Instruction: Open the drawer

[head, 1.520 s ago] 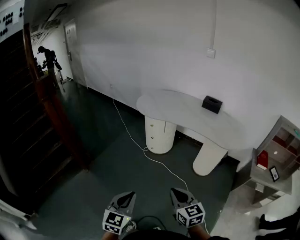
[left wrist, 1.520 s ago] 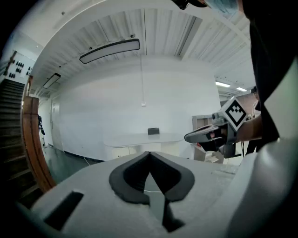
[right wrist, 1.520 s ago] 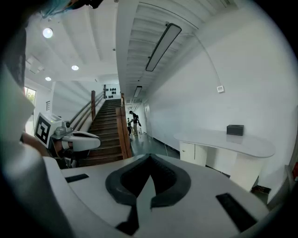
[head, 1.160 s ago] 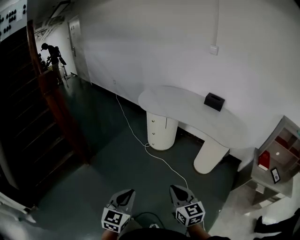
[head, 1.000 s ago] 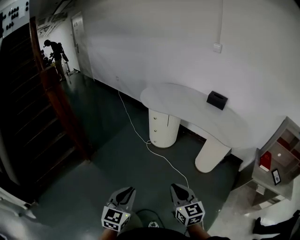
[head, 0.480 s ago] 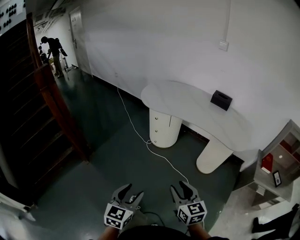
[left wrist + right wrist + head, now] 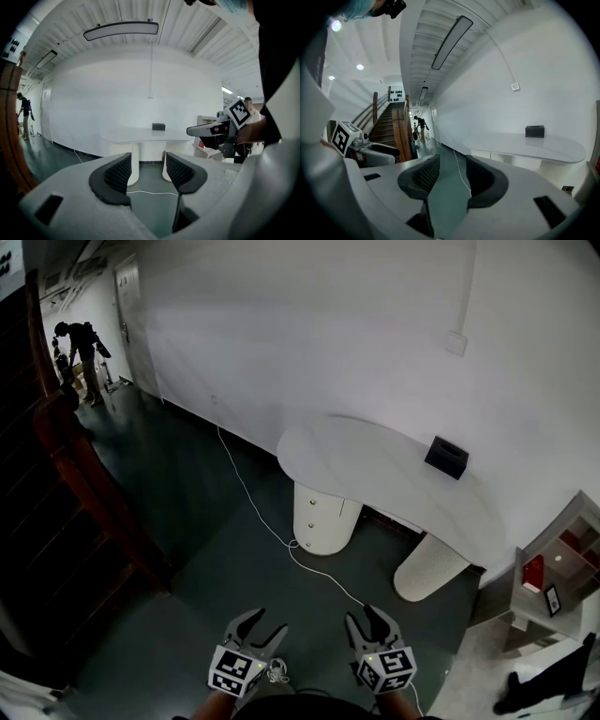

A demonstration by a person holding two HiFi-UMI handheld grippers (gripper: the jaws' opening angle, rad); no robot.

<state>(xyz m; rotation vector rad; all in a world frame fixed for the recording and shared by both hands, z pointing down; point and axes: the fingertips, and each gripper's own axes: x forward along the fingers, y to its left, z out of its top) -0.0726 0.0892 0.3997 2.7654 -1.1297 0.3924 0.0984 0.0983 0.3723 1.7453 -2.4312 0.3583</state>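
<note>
A white table (image 7: 375,470) stands against the wall on a round pedestal (image 7: 323,518) with drawer fronts and small knobs, and on a second plain leg (image 7: 429,568). Both grippers hang low at the bottom of the head view, well short of the pedestal. My left gripper (image 7: 264,622) is open with nothing between its pads (image 7: 117,174). The jaws of my right gripper (image 7: 367,615) are opening, and only floor shows between its pads (image 7: 423,176). The left gripper view shows the table (image 7: 140,136) straight ahead beyond the jaws; the right gripper view has the table (image 7: 529,145) off to the right.
A black box (image 7: 446,457) sits on the tabletop. A white cable (image 7: 251,507) runs across the dark floor to the pedestal. A wooden stair rail (image 7: 89,488) stands at the left, a low shelf unit (image 7: 553,568) at the right, and a person (image 7: 80,345) far down the corridor.
Both grippers went from shut to open. The view has moved closer to the table, and the pedestal now lies nearer the grippers.
</note>
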